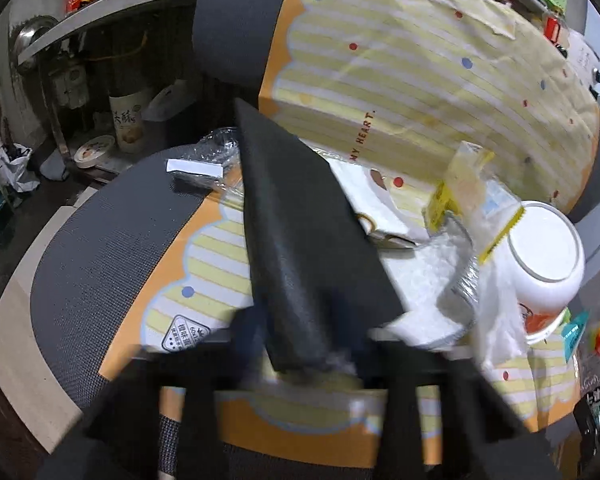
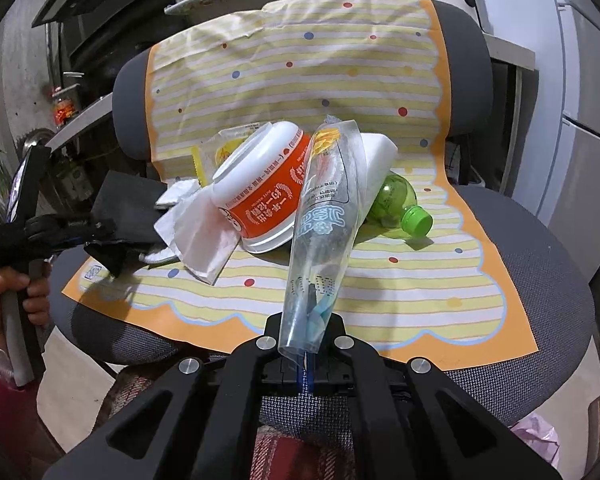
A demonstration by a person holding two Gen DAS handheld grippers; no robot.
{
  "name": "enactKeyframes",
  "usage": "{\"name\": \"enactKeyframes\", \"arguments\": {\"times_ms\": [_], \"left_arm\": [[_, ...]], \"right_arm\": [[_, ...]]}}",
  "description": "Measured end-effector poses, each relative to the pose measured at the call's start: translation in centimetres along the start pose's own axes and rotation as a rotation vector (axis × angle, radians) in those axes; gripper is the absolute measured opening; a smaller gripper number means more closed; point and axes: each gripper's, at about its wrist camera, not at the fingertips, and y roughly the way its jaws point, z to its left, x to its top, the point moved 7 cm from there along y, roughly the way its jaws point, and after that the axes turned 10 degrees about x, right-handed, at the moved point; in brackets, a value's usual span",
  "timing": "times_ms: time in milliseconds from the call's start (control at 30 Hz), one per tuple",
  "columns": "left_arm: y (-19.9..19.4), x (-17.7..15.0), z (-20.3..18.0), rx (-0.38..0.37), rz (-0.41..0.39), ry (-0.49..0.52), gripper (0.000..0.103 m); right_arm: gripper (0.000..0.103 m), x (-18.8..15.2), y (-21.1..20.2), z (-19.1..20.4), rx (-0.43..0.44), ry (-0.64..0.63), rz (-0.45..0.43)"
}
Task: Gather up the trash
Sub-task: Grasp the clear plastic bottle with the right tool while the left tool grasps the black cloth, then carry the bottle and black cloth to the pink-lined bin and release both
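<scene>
Here, my right hand-held gripper [image 2: 305, 344] is clamped on a clear plastic wrapper [image 2: 326, 216] in front of the orange bowl [image 2: 260, 200]; my left hand-held gripper [image 2: 112, 236] pinches a black bag [image 2: 126, 196] left of the bowl.

Even indoor light falls on the yellow-striped paper mat [image 2: 380, 280], bright at its centre, while the shelves behind it lie dim. The green plastic bottle [image 2: 400, 208] casts a soft shadow toward the mat's right edge. The left wrist view is motion-blurred along its bottom; both views bow strongly at their rims, with black corners.
</scene>
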Motion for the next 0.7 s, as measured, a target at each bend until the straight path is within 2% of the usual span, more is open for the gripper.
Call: {"name": "enactKeyframes", "arguments": {"times_ms": [67,133,300,433,533,700], "left_arm": [[-1.6,0.4,0.8,0.023,-0.065,0.005,0.009],[-3.7,0.6,1.7,0.031,-0.126,0.016,0.007],[-8.5,1.8,3.7,0.009,-0.249,0.006,0.006],[-12.1,2.3,3.6,-0.036,-0.321,0.018,0.006],[-14.6,1.1,0.8,-0.093,-0.361,0.102,0.006],[-16.8,-3.1,-6.8,-0.252,-0.367,0.265,0.006]], "right_arm": [[0.001,0.1,-0.6,0.2,0.005,-0.003,-0.016],[0.001,0.2,-1.1,0.2,0.006,-0.005,-0.029],[0.001,0.4,-2.8,0.0,0.012,0.004,-0.064],[0.001,0.3,-3.9,-0.2,0.022,0.016,-0.080],[0.001,0.0,-5.1,-0.8,0.016,0.032,-0.095],[0.001,-0.8,-7.6,-2.8,-0.026,0.071,-0.116]]}}
